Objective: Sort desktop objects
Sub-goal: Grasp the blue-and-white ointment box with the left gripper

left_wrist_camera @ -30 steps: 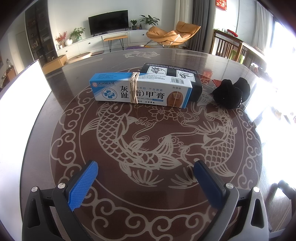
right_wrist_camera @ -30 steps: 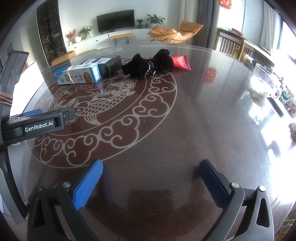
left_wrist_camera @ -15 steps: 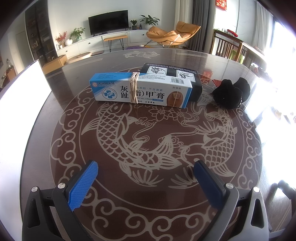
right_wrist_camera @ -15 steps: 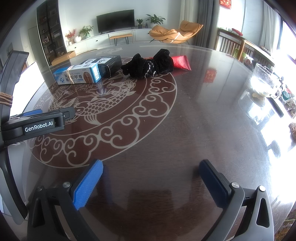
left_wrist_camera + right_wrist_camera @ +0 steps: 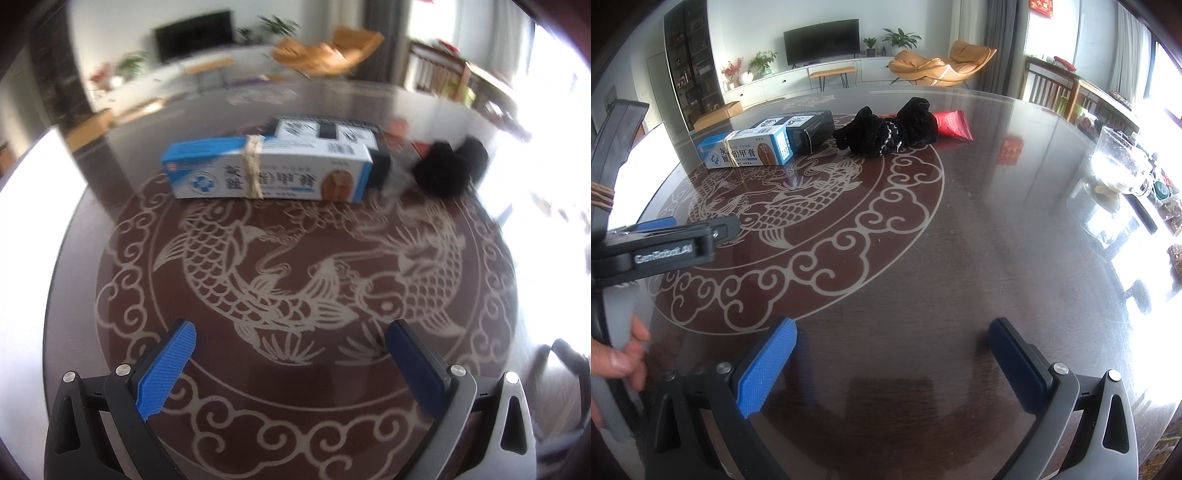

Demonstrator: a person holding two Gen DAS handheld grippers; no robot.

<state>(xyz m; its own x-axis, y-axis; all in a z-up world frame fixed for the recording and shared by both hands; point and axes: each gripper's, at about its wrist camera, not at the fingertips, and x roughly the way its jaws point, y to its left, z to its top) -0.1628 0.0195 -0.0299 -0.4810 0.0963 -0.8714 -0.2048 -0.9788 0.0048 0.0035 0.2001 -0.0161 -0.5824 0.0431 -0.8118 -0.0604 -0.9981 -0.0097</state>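
The left gripper (image 5: 291,334) and the right gripper (image 5: 892,332) are both wide apart, holding nothing, low over the table (image 5: 997,229). Far off, left to right, lie a blue box (image 5: 746,150), a black box (image 5: 809,129), a black cloth (image 5: 886,129) and a red packet (image 5: 953,123).

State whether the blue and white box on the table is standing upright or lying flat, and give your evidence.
Lying flat. The blue and white box rests on a long side on the table, its printed face sideways and string band vertical.
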